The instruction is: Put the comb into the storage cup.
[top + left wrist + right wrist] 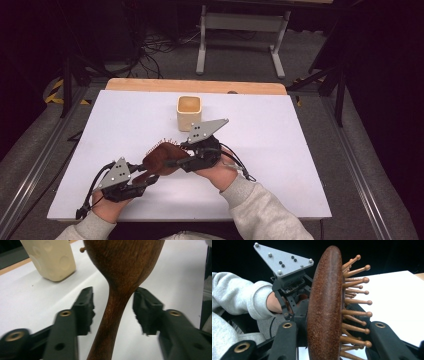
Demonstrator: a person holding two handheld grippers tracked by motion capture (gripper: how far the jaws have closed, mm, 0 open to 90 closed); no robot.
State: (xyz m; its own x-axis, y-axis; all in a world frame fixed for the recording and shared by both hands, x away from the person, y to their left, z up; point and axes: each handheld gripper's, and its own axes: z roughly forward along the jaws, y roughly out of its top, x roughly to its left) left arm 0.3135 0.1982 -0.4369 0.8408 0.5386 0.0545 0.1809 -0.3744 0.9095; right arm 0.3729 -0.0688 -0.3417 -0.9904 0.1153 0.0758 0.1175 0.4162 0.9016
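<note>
The right gripper (186, 152) has its two fingers (287, 340) clenched on the head of the one wooden hairbrush (161, 157), one finger on the smooth back and the other against the side with the wooden pins, seen close in the right gripper view. The left gripper (142, 184) has its two fingers (83, 310) released: in the left gripper view they stand on either side of the brush's handle (110, 322) where it narrows below the head, with a gap at each side, neither pad pressing.

The hairbrush is held above the white desk (280, 150), near its front middle, between the two grippers, its head toward the right gripper and its handle toward the left one. Each gripper carries one grey three-cornered plate, two in all, and each is held by one hand in a light grey sleeve (260, 205).

Farther back, well apart from the brush, one cream square cup (189, 112) stands upright on the desk.
</note>
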